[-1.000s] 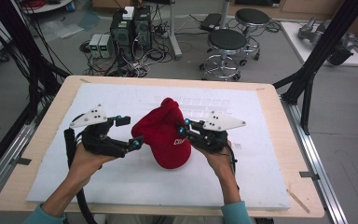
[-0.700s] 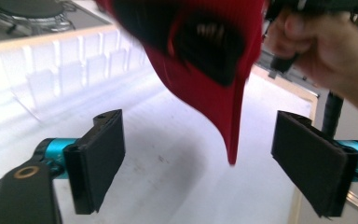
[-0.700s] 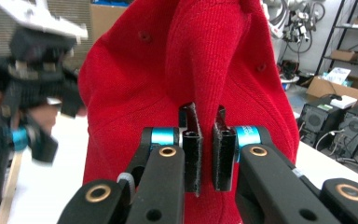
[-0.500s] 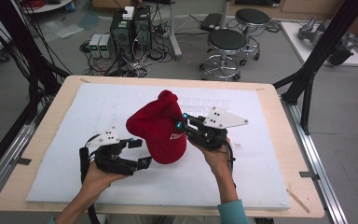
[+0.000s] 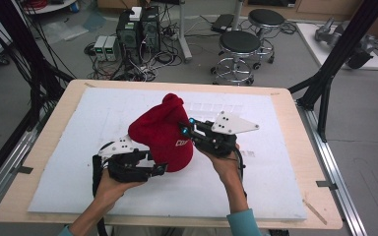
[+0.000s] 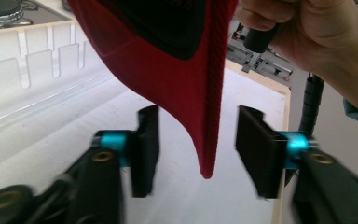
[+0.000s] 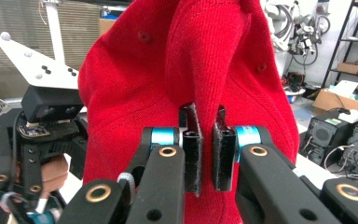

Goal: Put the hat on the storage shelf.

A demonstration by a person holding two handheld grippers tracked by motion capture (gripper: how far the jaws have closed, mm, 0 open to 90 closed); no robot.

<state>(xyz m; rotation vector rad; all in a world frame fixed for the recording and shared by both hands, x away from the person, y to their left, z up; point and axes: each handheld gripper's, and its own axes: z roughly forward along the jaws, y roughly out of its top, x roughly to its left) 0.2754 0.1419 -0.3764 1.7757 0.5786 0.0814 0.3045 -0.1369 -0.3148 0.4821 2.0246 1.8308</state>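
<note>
Since a second ago the red cap (image 5: pixel 161 137) has been lifted and tipped: it then sat on the white mat (image 5: pixel 78 123) of the bench (image 5: pixel 44 147) between the two grippers, and now it hangs above the mat's middle, crown up and leaning toward the far side. The left gripper (image 5: pixel 157 169) has come down and in from the cap's left side to just under its lower edge, and the person's left hand (image 5: pixel 109 184) has followed it toward the near edge. Its jaws have just been closing; in the left gripper view they stand half-wide with the cap's hanging edge (image 6: pixel 208 140) between the pads, touching neither. The right gripper (image 5: pixel 186 127) has barely shifted. Its jaws are pinched narrow on a fold of the cap's red cloth (image 7: pixel 205 84), bearing the cap. Nothing that holds things stands on the bench.
</note>
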